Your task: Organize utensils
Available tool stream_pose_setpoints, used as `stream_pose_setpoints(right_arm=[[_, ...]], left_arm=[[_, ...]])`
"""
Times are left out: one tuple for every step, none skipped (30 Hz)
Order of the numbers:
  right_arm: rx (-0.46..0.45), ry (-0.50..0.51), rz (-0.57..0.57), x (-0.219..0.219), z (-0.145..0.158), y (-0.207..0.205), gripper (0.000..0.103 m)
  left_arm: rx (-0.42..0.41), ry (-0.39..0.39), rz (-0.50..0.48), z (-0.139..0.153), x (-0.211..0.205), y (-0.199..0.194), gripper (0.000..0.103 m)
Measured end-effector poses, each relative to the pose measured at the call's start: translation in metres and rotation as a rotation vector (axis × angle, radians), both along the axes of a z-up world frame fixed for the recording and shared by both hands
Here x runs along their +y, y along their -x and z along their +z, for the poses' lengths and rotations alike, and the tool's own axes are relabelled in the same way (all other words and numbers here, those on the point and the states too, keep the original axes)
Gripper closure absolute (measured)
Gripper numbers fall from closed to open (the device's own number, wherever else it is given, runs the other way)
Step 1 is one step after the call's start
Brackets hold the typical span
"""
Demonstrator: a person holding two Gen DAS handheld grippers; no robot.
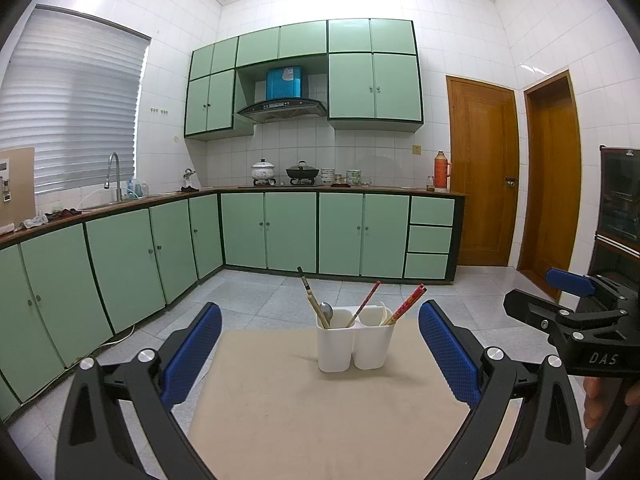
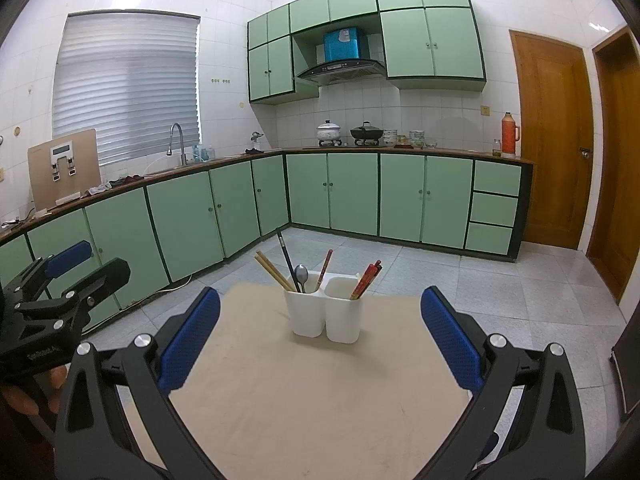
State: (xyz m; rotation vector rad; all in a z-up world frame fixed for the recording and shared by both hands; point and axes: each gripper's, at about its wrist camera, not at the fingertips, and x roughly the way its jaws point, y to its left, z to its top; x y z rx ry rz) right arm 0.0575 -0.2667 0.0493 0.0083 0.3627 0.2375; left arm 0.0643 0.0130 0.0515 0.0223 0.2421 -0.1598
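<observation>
A white two-compartment utensil holder (image 1: 354, 342) (image 2: 326, 316) stands at the far end of a beige table (image 1: 304, 412) (image 2: 304, 392). Its left cup holds wooden chopsticks (image 2: 272, 270), a dark-handled utensil (image 2: 287, 258), a metal spoon (image 1: 326, 313) (image 2: 301, 274) and a pink chopstick (image 2: 325, 268). Its right cup holds red chopsticks (image 1: 408, 304) (image 2: 366, 280). My left gripper (image 1: 320, 340) is open and empty, short of the holder. My right gripper (image 2: 320, 328) is open and empty too. Each gripper shows at the edge of the other's view.
The table is small, with tiled floor (image 1: 256, 300) beyond its edges. Green cabinets (image 1: 288, 232) run along the left and back walls. Two wooden doors (image 1: 484, 176) are at the right. A dark cabinet (image 1: 618, 216) stands at the far right.
</observation>
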Motion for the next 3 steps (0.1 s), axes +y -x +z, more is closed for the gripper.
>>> stream_pose_setpoints(right_arm=[[0.0,0.0,0.001,-0.0003,0.0002,0.0002,0.006],[0.0,0.0,0.001,-0.0002,0.0002,0.0001,0.006],[0.0,0.0,0.0,0.0,0.0002,0.0,0.006]], left_arm=[[0.001,0.001,0.0,0.0001,0.0,0.0001,0.006],[0.001,0.001,0.0,0.0,0.0003,-0.0001,0.006],[0.002,0.002,0.0,0.0001,0.0004,-0.0002,0.006]])
